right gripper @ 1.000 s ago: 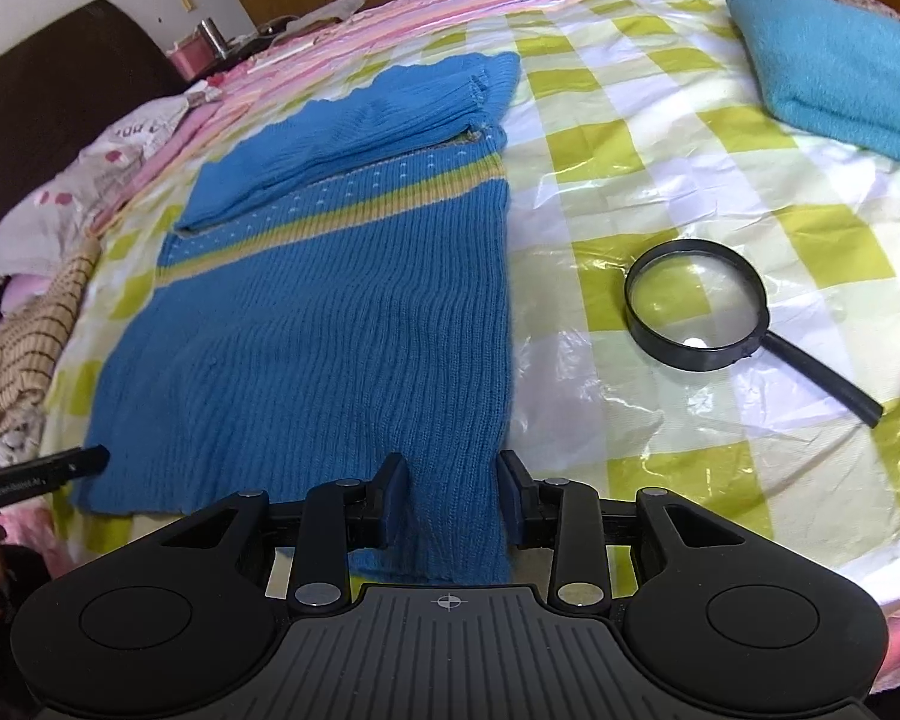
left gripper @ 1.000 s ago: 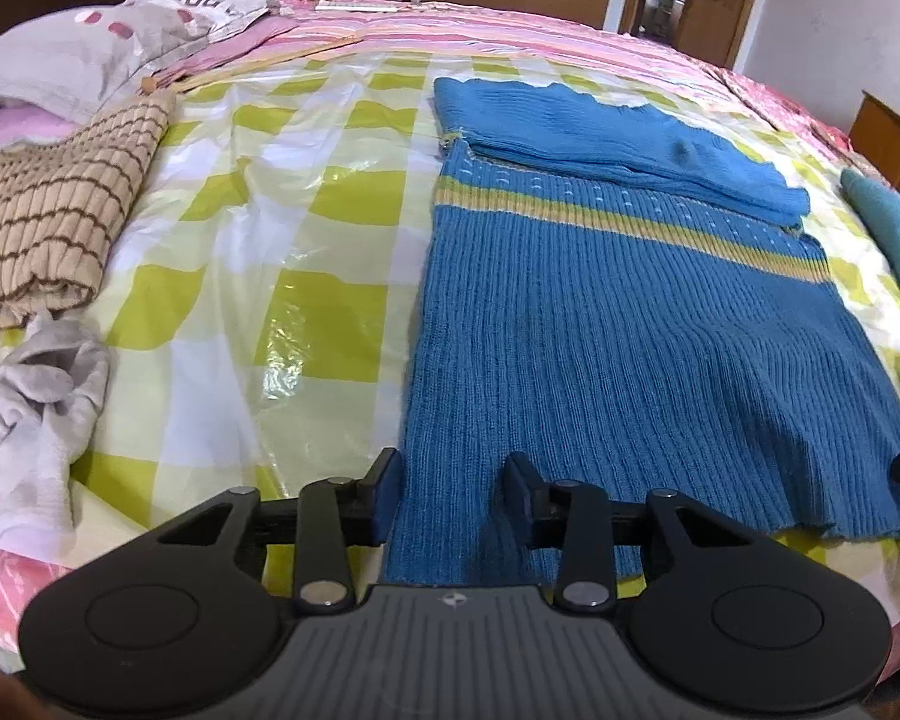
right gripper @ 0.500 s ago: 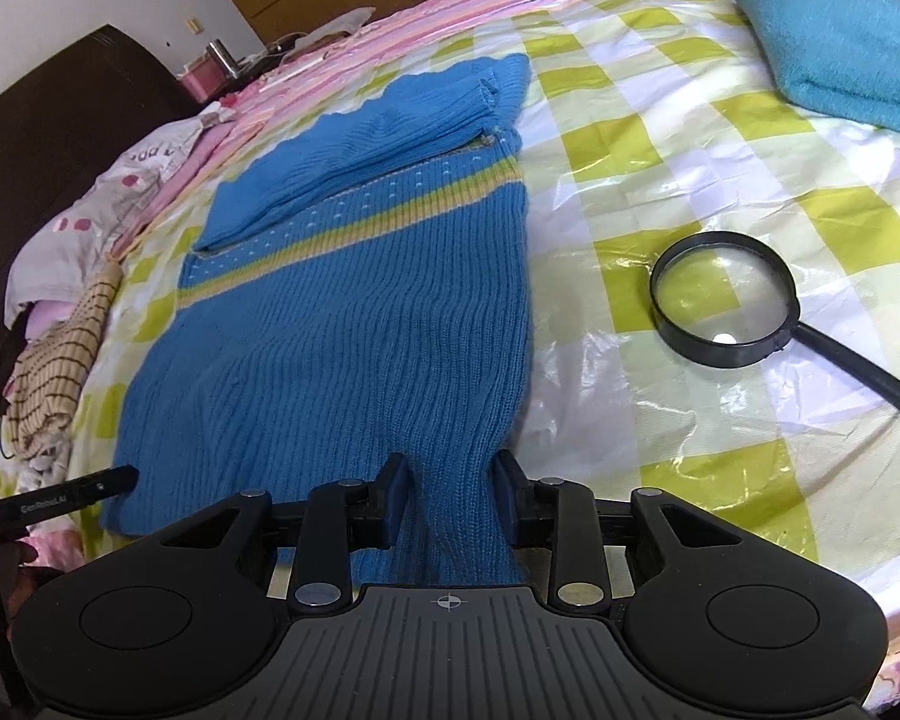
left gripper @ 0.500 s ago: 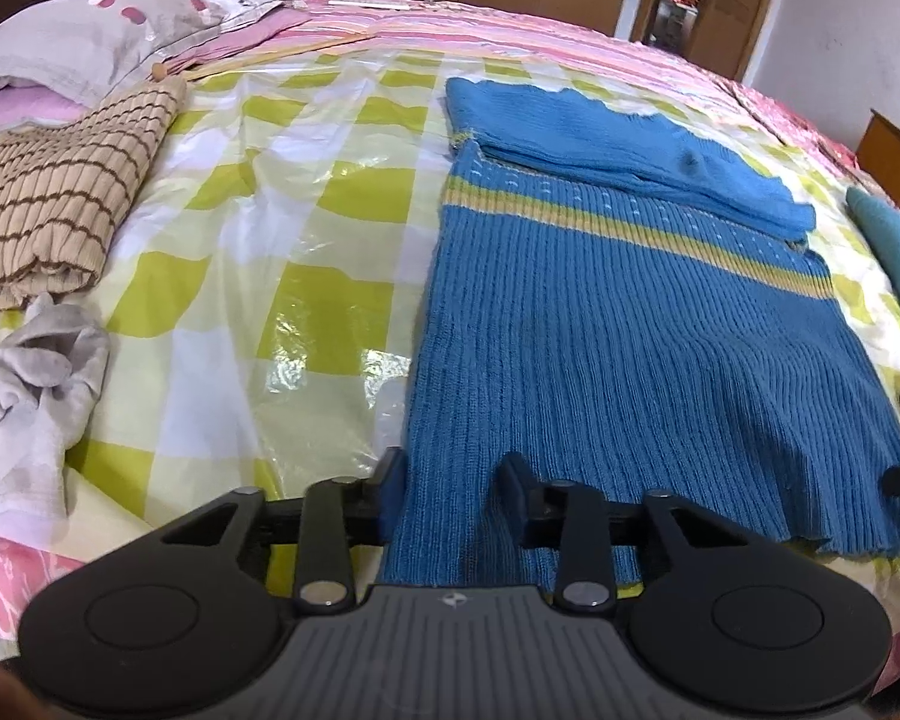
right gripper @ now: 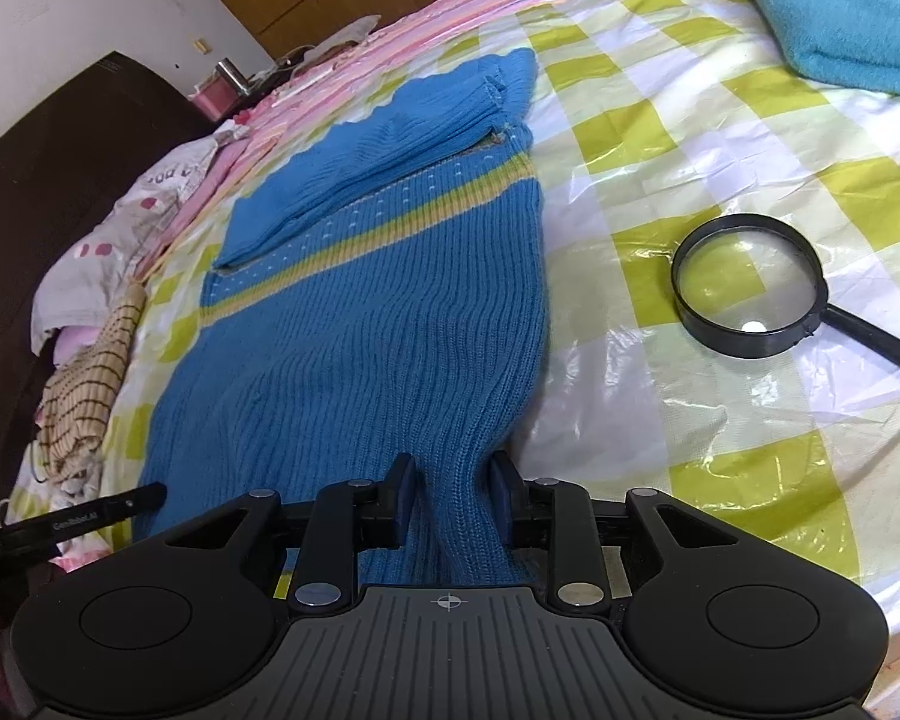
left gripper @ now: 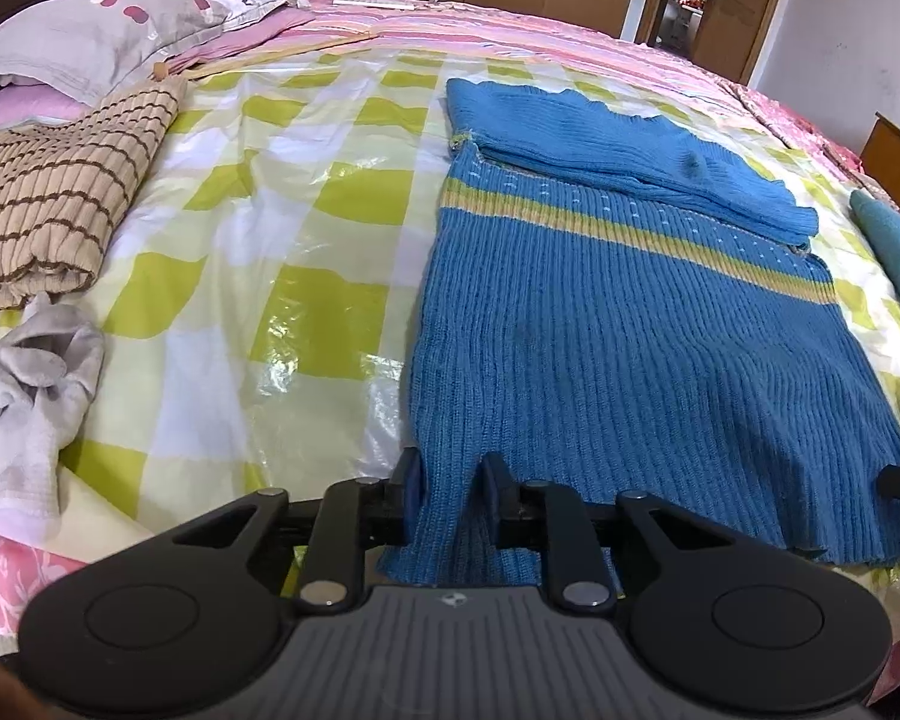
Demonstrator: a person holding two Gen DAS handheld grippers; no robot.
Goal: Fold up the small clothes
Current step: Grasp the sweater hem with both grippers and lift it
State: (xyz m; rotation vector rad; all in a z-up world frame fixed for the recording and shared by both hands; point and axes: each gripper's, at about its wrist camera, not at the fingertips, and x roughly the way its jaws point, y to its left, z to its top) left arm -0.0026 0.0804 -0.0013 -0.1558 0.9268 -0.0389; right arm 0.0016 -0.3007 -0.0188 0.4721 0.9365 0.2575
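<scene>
A blue knit sweater (left gripper: pixel 618 324) with a yellow stripe lies flat on the checked plastic sheet, its sleeves folded across the top. My left gripper (left gripper: pixel 450 480) is shut on the sweater's near left hem corner. My right gripper (right gripper: pixel 453 498) is shut on the sweater (right gripper: pixel 366 324) at its near right hem corner, and the knit bunches up between the fingers. The hem is lifted a little off the bed at both corners. The left gripper's tip (right gripper: pixel 90 519) shows at the left edge of the right wrist view.
A black magnifying glass (right gripper: pixel 750 282) lies right of the sweater. A folded teal cloth (right gripper: pixel 840 18) sits far right. A folded brown striped sweater (left gripper: pixel 48 198), a grey-white garment (left gripper: pixel 24 396) and a pillow (left gripper: pixel 108 30) lie on the left.
Both grippers have closed on the hem corners and raised them, pulling the sweater's lower edge up and toward me. The knit now gathers between the fingers.
</scene>
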